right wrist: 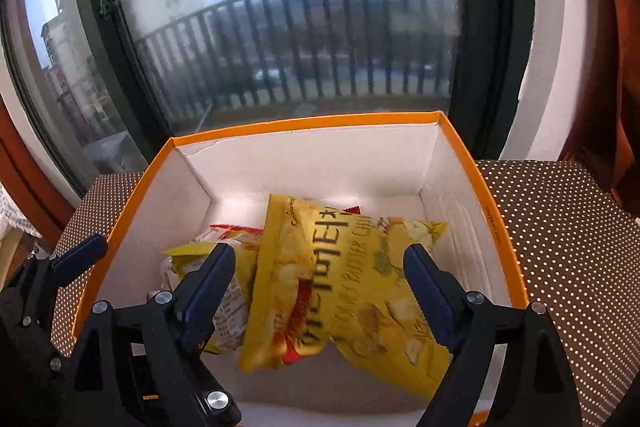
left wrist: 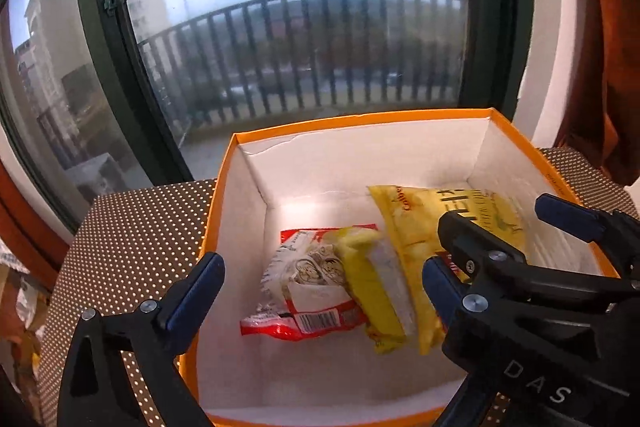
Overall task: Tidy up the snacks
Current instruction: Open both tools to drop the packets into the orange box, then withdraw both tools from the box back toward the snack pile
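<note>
Both claws, left [left wrist: 320, 279] and right [right wrist: 320, 279], hung wide and empty over the orange box [right wrist: 304, 119], chip bag [right wrist: 340, 283] apparently just dropped in; next, fetch another snack.

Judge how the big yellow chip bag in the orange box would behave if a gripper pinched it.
The yellow chip bag looks puffy and crinkled, so it would likely flex rather than stay stiff. Its glossy film may slip between the fingers. It probably weighs little for its bulk, and the chips could crush if squeezed hard. It lies loosely across other packets in the orange box.

Glossy foil chip bag [right wrist: 344, 287] and shiny plastic wrappers [left wrist: 316, 291] lie in a matt cardboard box [left wrist: 256, 203] on dotted cloth [left wrist: 136, 227]; gripper pads [right wrist: 424, 283] look rubbery.
</note>
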A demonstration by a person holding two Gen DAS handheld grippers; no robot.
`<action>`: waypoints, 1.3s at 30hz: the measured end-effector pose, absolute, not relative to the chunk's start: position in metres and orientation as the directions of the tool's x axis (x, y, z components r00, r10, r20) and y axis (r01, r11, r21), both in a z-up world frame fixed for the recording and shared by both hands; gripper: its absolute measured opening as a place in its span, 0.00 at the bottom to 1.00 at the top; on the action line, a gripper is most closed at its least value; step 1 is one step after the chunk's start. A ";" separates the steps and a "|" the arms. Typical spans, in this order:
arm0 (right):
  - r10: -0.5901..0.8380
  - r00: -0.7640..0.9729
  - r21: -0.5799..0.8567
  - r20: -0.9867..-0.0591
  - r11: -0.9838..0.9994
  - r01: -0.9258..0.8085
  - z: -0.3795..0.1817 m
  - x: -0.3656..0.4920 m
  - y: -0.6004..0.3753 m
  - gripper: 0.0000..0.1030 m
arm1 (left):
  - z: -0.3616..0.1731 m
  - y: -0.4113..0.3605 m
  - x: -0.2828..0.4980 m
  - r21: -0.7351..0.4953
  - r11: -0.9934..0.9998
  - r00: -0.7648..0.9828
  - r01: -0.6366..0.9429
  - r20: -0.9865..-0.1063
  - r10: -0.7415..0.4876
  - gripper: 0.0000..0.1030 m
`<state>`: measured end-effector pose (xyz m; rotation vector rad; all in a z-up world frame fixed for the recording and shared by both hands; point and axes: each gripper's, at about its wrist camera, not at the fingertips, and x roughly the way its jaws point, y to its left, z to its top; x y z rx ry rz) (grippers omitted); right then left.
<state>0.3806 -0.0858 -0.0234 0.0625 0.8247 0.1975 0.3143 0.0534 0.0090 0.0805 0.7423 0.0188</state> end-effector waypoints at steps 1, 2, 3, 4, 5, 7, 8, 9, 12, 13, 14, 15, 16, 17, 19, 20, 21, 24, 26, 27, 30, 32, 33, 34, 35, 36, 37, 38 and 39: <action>0.192 0.666 0.124 -0.721 0.981 -0.149 -0.022 0.379 -0.086 0.86 | 0.009 0.053 0.311 0.075 0.997 0.739 0.014 -0.673 0.040 0.97; 0.183 0.673 0.114 -0.717 0.983 -0.145 -0.020 0.376 -0.085 0.86 | 0.011 0.053 0.308 0.069 0.997 0.742 0.019 -0.669 0.032 0.97; 0.174 0.681 0.106 -0.712 0.984 -0.142 -0.019 0.373 -0.085 0.86 | 0.012 0.052 0.306 0.067 0.998 0.745 0.021 -0.666 0.029 0.97; 0.172 0.686 0.103 -0.707 0.985 -0.140 -0.018 0.370 -0.084 0.86 | 0.013 0.052 0.303 0.065 0.998 0.749 0.024 -0.662 0.026 0.97; 0.171 0.690 0.107 -0.703 0.985 -0.135 -0.017 0.366 -0.085 0.86 | 0.015 0.051 0.300 0.065 0.997 0.752 0.028 -0.658 0.022 0.97; 0.168 0.692 0.114 -0.702 0.986 -0.123 -0.016 0.360 -0.086 0.86 | 0.016 0.051 0.294 0.062 0.997 0.758 0.034 -0.652 0.014 0.97; 0.167 0.691 0.119 -0.703 0.986 -0.117 -0.015 0.357 -0.087 0.86 | 0.017 0.051 0.293 0.061 0.998 0.759 0.036 -0.651 0.012 0.96; 0.167 0.691 0.122 -0.703 0.986 -0.114 -0.014 0.355 -0.088 0.86 | 0.018 0.050 0.289 0.057 0.998 0.763 0.040 -0.646 0.006 0.96; 0.147 0.710 0.102 -0.689 0.989 -0.106 -0.008 0.343 -0.088 0.87 | 0.021 0.050 0.278 0.041 0.998 0.778 0.044 -0.628 -0.008 0.96; 0.138 0.719 0.095 -0.681 0.990 -0.100 -0.005 0.338 -0.088 0.87 | 0.023 0.050 0.274 0.033 0.998 0.782 0.045 -0.623 -0.014 0.96; 0.134 0.726 0.092 -0.675 0.991 -0.097 -0.003 0.334 -0.088 0.87 | 0.025 0.050 0.269 0.021 0.999 0.786 0.047 -0.618 -0.024 0.96; 0.127 0.734 0.087 -0.667 0.992 -0.093 0.000 0.328 -0.088 0.87 | 0.026 0.050 0.266 0.013 0.999 0.788 0.047 -0.615 -0.029 0.96; 0.122 0.741 0.081 -0.660 0.993 -0.091 0.003 0.324 -0.088 0.88 | 0.027 0.050 0.261 0.006 0.999 0.792 0.049 -0.610 -0.035 0.96; 0.117 0.746 0.076 -0.655 0.993 -0.088 0.006 0.319 -0.089 0.88 | 0.028 0.049 0.257 0.004 0.999 0.795 0.049 -0.605 -0.037 0.96; 0.111 0.756 0.068 -0.646 0.994 -0.087 0.011 0.312 -0.089 0.88 | 0.031 0.047 0.248 -0.002 0.999 0.806 0.049 -0.591 -0.041 0.96; 0.107 0.761 0.064 -0.640 0.994 -0.087 0.014 0.307 -0.089 0.88 | 0.033 0.046 0.243 -0.005 0.999 0.812 0.048 -0.582 -0.042 0.96; 0.107 0.769 0.061 -0.631 0.994 -0.088 0.017 0.302 -0.089 0.88 | 0.035 0.046 0.236 -0.010 0.999 0.821 0.046 -0.570 -0.043 0.96; 0.110 0.790 0.063 -0.603 0.994 -0.091 0.025 0.287 -0.092 0.88 | 0.040 0.044 0.222 -0.022 0.999 0.838 0.039 -0.543 -0.045 0.95; 0.108 0.806 0.058 -0.582 0.994 -0.092 0.030 0.278 -0.093 0.89 | 0.042 0.045 0.212 -0.030 0.999 0.850 0.037 -0.525 -0.047 0.95; 0.107 0.813 0.055 -0.572 0.994 -0.092 0.031 0.272 -0.092 0.89 | 0.042 0.044 0.207 -0.032 0.999 0.854 0.036 -0.518 -0.047 0.95; 0.115 0.826 0.052 -0.552 0.993 -0.103 0.034 0.258 -0.093 0.90 | 0.043 0.041 0.196 -0.035 0.998 0.863 0.043 -0.502 -0.055 0.95; 0.122 0.830 0.055 -0.545 0.992 -0.109 0.036 0.250 -0.091 0.90 | 0.043 0.041 0.188 -0.036 0.998 0.866 0.049 -0.497 -0.060 0.95; 0.124 0.831 0.056 -0.542 0.992 -0.112 0.037 0.246 -0.091 0.90 | 0.043 0.041 0.183 -0.037 0.998 0.867 0.053 -0.494 -0.064 0.95; 0.129 0.833 0.058 -0.538 0.992 -0.116 0.038 0.242 -0.090 0.90 | 0.042 0.041 0.179 -0.038 0.998 0.869 0.055 -0.491 -0.067 0.95; 0.134 0.835 0.059 -0.533 0.991 -0.121 0.038 0.238 -0.090 0.90 | 0.042 0.040 0.174 -0.035 0.998 0.872 0.058 -0.484 -0.068 0.95; 0.137 0.837 0.060 -0.529 0.990 -0.124 0.037 0.235 -0.090 0.90 | 0.041 0.040 0.170 -0.033 0.998 0.876 0.057 -0.478 -0.066 0.95; 0.142 0.840 0.061 -0.523 0.990 -0.130 0.037 0.230 -0.089 0.91 | 0.041 0.040 0.167 -0.031 0.998 0.880 0.053 -0.471 -0.061 0.95; 0.149 0.843 0.064 -0.516 0.989 -0.136 0.037 0.227 -0.090 0.91 | 0.039 0.039 0.162 -0.025 0.999 0.886 0.043 -0.462 -0.050 0.95; 0.158 0.848 0.067 -0.506 0.987 -0.144 0.036 0.222 -0.089 0.91 | 0.037 0.039 0.159 -0.024 0.999 0.889 0.035 -0.456 -0.042 0.95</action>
